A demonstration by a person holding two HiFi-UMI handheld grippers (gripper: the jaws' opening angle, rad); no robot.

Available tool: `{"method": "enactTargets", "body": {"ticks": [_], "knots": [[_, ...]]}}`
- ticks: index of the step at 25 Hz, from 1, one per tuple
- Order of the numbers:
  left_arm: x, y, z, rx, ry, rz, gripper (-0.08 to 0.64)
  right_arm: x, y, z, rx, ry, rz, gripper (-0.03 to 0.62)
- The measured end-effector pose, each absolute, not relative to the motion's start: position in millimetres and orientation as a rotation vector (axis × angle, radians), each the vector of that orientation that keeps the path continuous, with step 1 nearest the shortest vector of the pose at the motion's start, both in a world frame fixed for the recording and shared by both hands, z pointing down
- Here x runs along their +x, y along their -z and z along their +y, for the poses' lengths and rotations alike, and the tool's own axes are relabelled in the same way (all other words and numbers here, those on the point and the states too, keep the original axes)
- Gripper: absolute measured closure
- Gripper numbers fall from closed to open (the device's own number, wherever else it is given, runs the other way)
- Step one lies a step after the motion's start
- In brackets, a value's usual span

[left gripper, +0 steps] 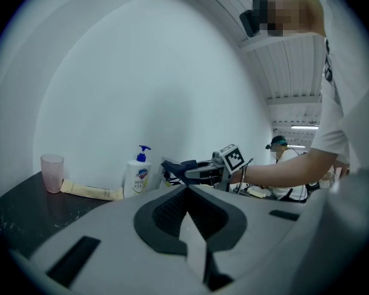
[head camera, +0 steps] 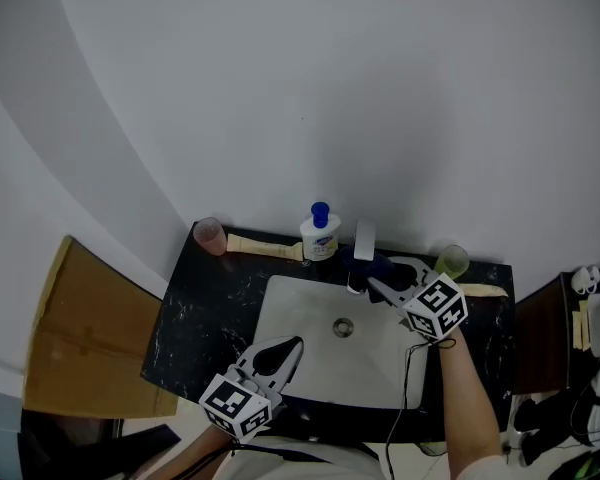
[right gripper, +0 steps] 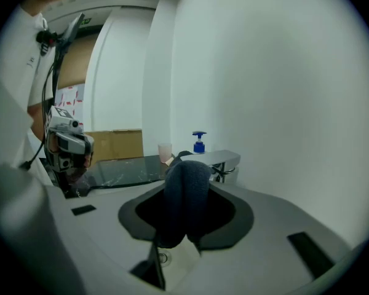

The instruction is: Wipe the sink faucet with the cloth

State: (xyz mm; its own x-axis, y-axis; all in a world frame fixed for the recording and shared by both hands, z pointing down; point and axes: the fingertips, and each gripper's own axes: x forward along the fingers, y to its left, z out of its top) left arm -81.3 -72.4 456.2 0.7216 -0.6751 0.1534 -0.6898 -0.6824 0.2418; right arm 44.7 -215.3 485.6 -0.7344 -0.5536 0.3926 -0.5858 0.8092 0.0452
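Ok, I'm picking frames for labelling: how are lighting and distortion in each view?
Head view: dim, corners darkened, the white rectangular sink basin brightest. Left gripper view: strong fisheye, black corners. Right gripper view: same fisheye, and the dark blue cloth, close to the lens, looks soft.

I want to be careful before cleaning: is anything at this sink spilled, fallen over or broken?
Nothing stands out. The pink cup, the soap bottle and the greenish cup all stand upright on the black counter, and no spill or damage shows.
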Motion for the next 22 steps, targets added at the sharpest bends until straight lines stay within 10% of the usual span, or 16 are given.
{"method": "enactTargets", "body": {"ticks": [22], "knots": [[-87,-453,-74,2.635,-0.076,-1.113,0.558,44,-487,-216,0.842,-0.07,-2.576,0.457]]}}
